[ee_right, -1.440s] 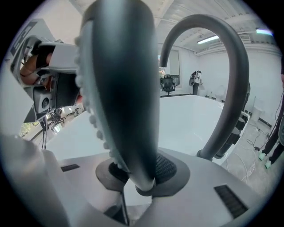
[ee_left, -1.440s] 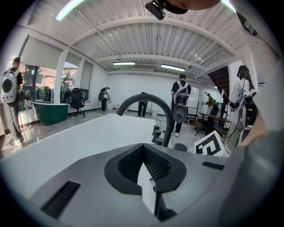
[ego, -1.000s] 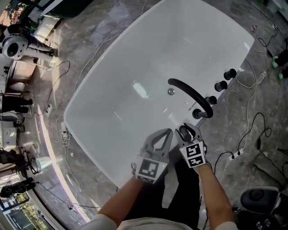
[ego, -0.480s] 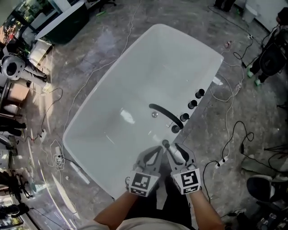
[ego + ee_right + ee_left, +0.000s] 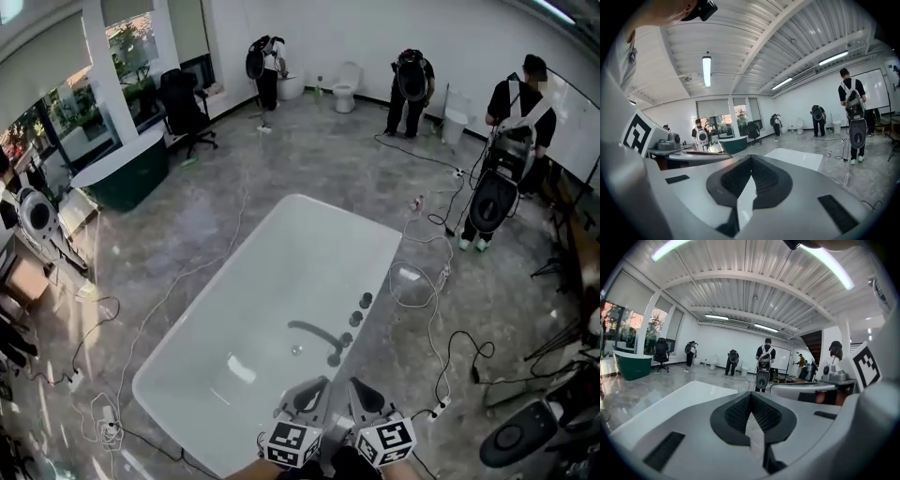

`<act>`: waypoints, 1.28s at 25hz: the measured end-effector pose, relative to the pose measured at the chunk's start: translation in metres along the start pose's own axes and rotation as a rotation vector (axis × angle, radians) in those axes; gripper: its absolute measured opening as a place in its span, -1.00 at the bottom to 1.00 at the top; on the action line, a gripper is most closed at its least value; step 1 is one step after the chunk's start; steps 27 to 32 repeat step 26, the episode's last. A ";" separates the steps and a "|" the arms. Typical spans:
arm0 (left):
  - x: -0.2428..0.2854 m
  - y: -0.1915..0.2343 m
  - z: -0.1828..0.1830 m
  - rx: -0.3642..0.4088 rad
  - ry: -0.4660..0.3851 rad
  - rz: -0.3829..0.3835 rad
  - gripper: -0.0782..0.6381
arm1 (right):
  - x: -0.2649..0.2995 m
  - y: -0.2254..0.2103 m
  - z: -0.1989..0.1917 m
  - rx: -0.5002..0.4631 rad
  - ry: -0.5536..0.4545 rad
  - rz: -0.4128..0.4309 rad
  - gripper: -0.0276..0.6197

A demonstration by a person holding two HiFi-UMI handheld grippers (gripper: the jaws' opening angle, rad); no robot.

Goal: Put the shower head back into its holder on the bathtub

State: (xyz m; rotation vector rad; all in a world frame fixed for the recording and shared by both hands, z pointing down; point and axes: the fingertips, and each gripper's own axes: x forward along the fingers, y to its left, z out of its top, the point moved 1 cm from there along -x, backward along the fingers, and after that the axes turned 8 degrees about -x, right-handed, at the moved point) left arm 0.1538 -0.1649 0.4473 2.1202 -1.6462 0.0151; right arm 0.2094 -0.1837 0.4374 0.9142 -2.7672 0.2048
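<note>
Though small in the head view, the shower head (image 5: pixel 312 333) shows as a dark curved bar reaching from the tub's (image 5: pixel 281 234) rim over the basin. I cannot make out its holder. In the left gripper view, my left gripper (image 5: pixel 751 397) is closed on nothing. In the right gripper view, my right gripper (image 5: pixel 751 159) has just been closing, with nothing between its jaws. Neither gripper view shows the shower head.

Bright even room light, ceiling strip lights (image 5: pixel 825 266) glaring, strong fisheye bending, dark rounded corners, sharp focus
</note>
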 end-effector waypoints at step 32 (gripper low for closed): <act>0.013 -0.048 0.020 0.014 -0.027 0.072 -0.77 | -0.025 -0.034 0.031 -0.036 -0.052 0.083 -0.87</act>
